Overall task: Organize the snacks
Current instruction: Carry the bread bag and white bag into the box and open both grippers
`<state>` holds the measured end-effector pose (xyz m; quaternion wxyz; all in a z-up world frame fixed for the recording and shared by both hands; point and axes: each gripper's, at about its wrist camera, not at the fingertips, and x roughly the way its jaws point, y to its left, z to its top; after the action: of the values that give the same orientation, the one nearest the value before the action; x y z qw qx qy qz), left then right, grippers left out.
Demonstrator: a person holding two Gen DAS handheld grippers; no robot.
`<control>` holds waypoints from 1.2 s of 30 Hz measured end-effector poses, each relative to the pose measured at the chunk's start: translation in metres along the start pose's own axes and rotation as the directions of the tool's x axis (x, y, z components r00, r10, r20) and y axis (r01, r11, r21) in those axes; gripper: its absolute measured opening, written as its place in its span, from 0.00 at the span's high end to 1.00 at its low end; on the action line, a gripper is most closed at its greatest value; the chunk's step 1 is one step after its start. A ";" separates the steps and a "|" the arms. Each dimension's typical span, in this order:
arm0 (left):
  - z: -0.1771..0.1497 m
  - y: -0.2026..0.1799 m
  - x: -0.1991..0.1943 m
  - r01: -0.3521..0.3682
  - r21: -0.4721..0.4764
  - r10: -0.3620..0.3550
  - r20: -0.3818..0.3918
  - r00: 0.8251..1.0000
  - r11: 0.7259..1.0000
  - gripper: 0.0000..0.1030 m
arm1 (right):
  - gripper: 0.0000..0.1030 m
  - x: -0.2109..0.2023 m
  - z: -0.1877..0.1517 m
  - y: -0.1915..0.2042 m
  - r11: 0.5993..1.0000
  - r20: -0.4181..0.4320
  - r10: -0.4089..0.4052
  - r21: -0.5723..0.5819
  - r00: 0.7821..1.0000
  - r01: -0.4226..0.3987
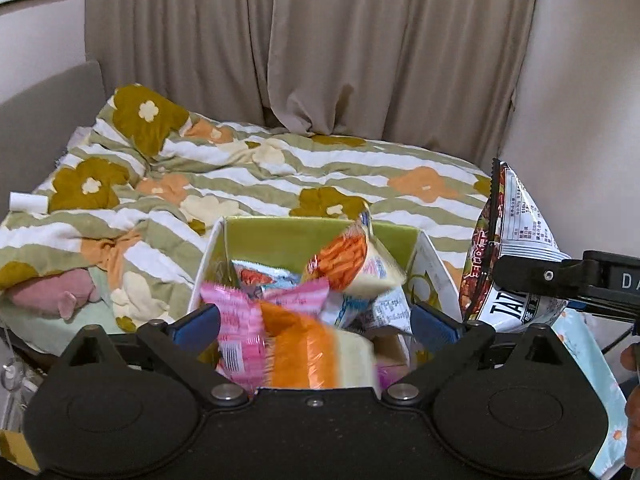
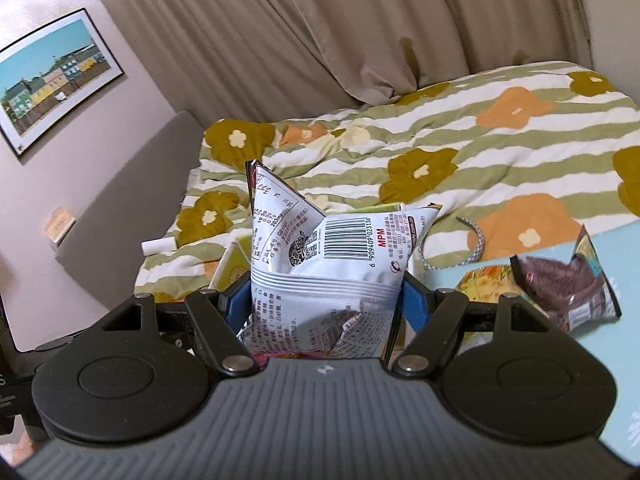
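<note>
My right gripper (image 2: 326, 300) is clamped on a white chip bag (image 2: 320, 264); the blue pads press its two sides, and the bag stands upright between them, long axis pointing up and away from me, barcode face toward the camera; from the left wrist view the same bag (image 1: 508, 240) hangs just to the right of the box, gripped near its lower half.

My left gripper (image 1: 316, 324) has its fingers spread wide, clasping nothing that I can make out; a blurred pink and orange packet (image 1: 296, 344) sits in the gap between them, seemingly loose, and I judge it is dropping or resting on the pile below.

Beyond the left fingers lies the open box (image 1: 288, 236), green inside with white walls, already holding several packets, an orange-printed one (image 1: 352, 260) leaning against the far right wall.

The relation that matters: the box lies to the left of and below the held bag, so the right hand is the one that carries; I judge it must travel leftward over the right wall and lower the bag upright or tipped into the remaining room.

Further out, a brown packet (image 2: 564, 292) waits on the pale blue surface (image 2: 624, 400) to the right; the flowered quilt (image 1: 280, 168) spreads behind.
</note>
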<state>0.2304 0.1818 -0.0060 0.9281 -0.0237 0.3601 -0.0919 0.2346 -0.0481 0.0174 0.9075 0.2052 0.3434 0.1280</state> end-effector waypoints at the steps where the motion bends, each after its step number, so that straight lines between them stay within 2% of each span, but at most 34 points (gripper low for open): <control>1: -0.002 0.003 0.000 0.006 -0.006 -0.006 -0.010 1.000 1.000 0.00 | 0.14 0.001 -0.003 0.003 1.000 0.005 -0.009 -0.001 1.000 0.009; 6: -0.009 0.017 -0.004 0.019 -0.063 -0.021 -0.022 1.000 0.998 0.00 | 0.14 0.004 -0.012 0.017 0.998 0.006 -0.049 -0.050 0.999 0.049; 9: -0.009 0.020 -0.009 0.001 -0.082 -0.002 -0.017 1.000 0.997 0.00 | 0.14 0.007 -0.013 0.024 0.991 0.011 -0.074 -0.107 0.997 0.075; 17: -0.002 0.025 -0.021 -0.068 -0.095 0.070 0.013 0.997 0.993 0.00 | 0.13 0.025 -0.001 0.026 0.992 0.018 0.016 -0.128 1.000 -0.014; 19: -0.001 0.025 -0.022 -0.073 -0.098 0.075 0.018 0.997 0.993 0.00 | 0.10 0.031 0.000 0.027 0.991 0.036 0.027 -0.134 0.999 -0.022; 20: -0.002 0.025 -0.021 -0.074 -0.097 0.076 0.018 0.997 0.992 0.00 | 0.04 0.035 -0.001 0.027 0.990 0.035 0.020 -0.138 0.999 -0.015; 21: -0.002 0.025 -0.021 -0.074 -0.096 0.076 0.016 0.997 0.993 0.00 | 0.00 0.039 -0.002 0.027 0.990 0.020 0.014 -0.140 1.000 -0.011; 26: -0.005 0.025 -0.018 -0.067 -0.103 0.068 0.008 0.998 0.992 0.00 | 0.00 0.046 -0.014 0.015 0.995 -0.006 0.026 -0.099 1.000 -0.026; 36: -0.005 0.025 -0.014 -0.029 -0.080 0.030 0.011 0.999 0.996 0.00 | 0.00 0.029 -0.018 0.011 0.994 0.030 -0.004 -0.111 1.000 0.007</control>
<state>0.2209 0.2086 -0.0030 0.9298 -0.0561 0.3583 -0.0633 0.2425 -0.0224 -0.0067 0.9229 0.1553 0.3229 0.1411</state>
